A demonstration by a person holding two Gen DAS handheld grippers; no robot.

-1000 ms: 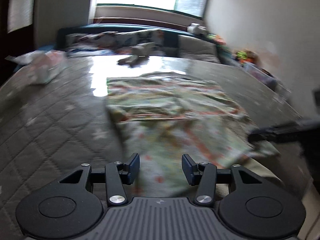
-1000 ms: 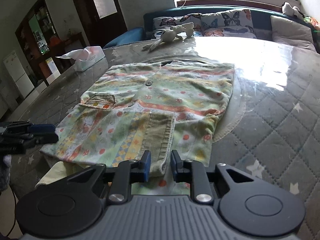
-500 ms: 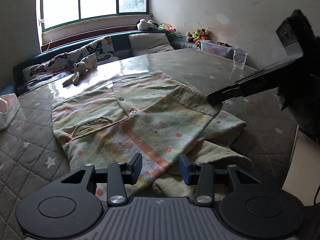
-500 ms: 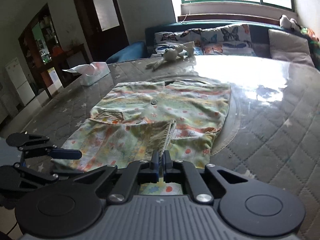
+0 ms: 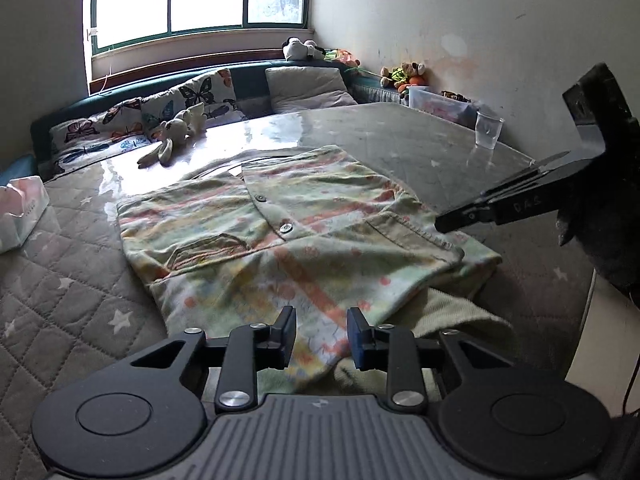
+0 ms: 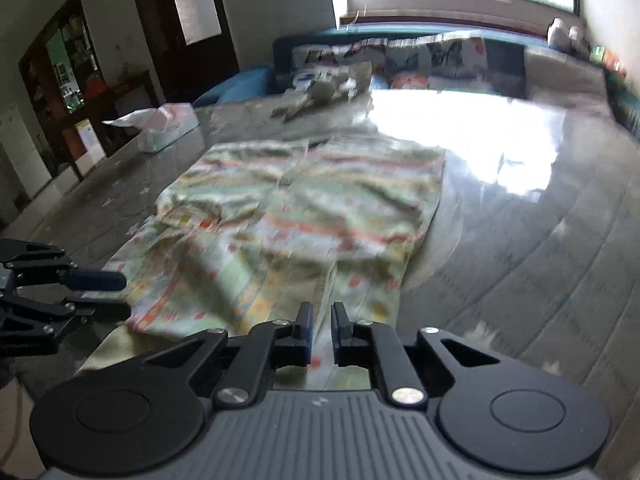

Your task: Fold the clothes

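Observation:
A pale green shirt [image 5: 288, 216] with orange bands, buttons and a chest pocket lies flat on the grey quilted table [image 5: 72, 304]. One sleeve [image 5: 408, 228] is folded across its front. My left gripper [image 5: 322, 338] hovers open over the shirt's near hem, with nothing between its fingers. My right gripper [image 6: 322, 332] is slightly open over the near edge of the shirt [image 6: 304, 216], holding nothing. In the left wrist view, the right gripper [image 5: 444, 224] tip hangs just above the folded sleeve's cuff. The right wrist view is motion-blurred; it shows the left gripper [image 6: 114, 296] open at the shirt's left corner.
A tissue box [image 5: 20, 212] sits at the table's left side, a plush rabbit [image 5: 172, 136] at the far edge and a clear plastic cup [image 5: 489, 130] at the far right. A sofa with pillows [image 5: 304, 88] runs behind. The table edge drops off close on the right.
Half a second ago my right gripper was shut on the sleeve cuff; it has since opened a little and the sleeve lies on the shirt. The left gripper stayed open near the hem.

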